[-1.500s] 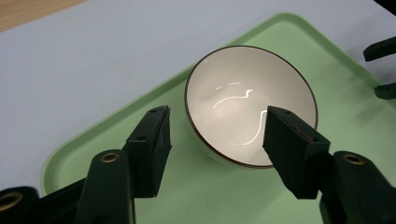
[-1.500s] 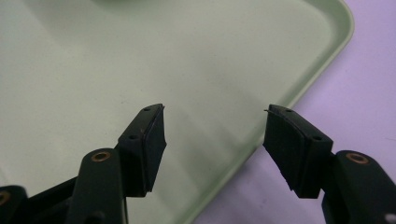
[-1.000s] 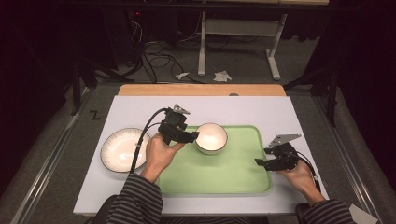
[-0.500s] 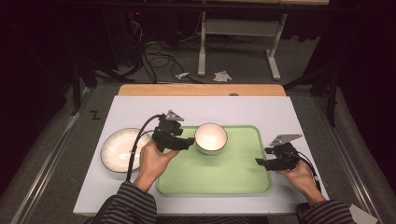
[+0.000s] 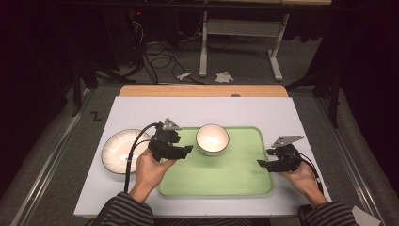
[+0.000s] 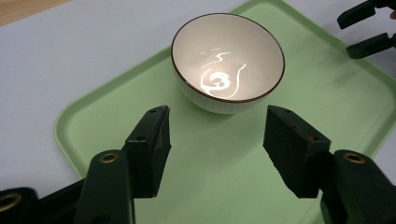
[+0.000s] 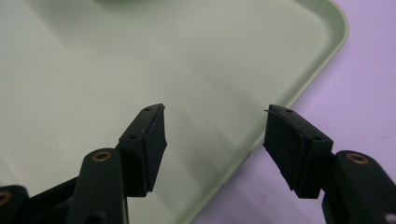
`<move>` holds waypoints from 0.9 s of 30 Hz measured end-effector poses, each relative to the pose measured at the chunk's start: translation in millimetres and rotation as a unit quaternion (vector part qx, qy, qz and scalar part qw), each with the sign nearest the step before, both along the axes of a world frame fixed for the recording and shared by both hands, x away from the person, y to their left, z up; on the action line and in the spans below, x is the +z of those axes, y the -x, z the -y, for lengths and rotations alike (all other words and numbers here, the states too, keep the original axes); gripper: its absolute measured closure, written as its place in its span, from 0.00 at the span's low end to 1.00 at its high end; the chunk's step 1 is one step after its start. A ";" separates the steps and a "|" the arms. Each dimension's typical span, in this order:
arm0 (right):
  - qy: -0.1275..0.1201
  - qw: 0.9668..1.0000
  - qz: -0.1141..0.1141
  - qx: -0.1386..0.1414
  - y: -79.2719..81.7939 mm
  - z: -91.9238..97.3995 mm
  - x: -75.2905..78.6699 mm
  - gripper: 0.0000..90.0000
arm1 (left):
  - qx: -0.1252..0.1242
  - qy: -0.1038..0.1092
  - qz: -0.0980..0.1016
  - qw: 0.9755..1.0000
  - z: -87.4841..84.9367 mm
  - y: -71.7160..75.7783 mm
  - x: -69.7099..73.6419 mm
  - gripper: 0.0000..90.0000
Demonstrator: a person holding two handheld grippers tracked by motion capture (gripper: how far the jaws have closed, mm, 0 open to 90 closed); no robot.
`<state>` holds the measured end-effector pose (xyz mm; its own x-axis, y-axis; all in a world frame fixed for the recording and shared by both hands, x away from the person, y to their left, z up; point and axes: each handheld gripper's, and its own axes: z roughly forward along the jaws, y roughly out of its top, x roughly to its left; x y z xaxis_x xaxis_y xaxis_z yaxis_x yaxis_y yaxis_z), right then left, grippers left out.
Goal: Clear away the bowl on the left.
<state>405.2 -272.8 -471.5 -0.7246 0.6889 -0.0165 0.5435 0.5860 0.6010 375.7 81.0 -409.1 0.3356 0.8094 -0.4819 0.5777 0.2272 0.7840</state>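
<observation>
The bowl [image 6: 228, 63] sits on the tray [image 6: 327, 112] just ahead of the left gripper [image 6: 215, 140], jaws wide and empty. The right gripper [image 7: 215, 135] (also spread, holding nothing) straddles the tray's edge. A careless nudge could tip the bowl.

A pale ribbed plate [image 5: 120, 150] lies on the white desk [image 5: 141, 110], just left of the left tool and off the green tray. Beyond both tools, a wooden strip [image 5: 202, 90] runs along the desk's far edge. Farther off on the floor stand the grey legs of a frame [image 5: 203, 52], with tangled black cables [image 5: 157, 52] and two crumpled scraps of paper [image 5: 224, 76] near them.
</observation>
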 end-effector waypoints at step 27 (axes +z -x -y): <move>0.002 1.000 0.001 0.003 0.8 -0.5 -0.1 0.45 | -0.001 -0.012 -0.021 1.000 7.2 22.3 -32.6 0.48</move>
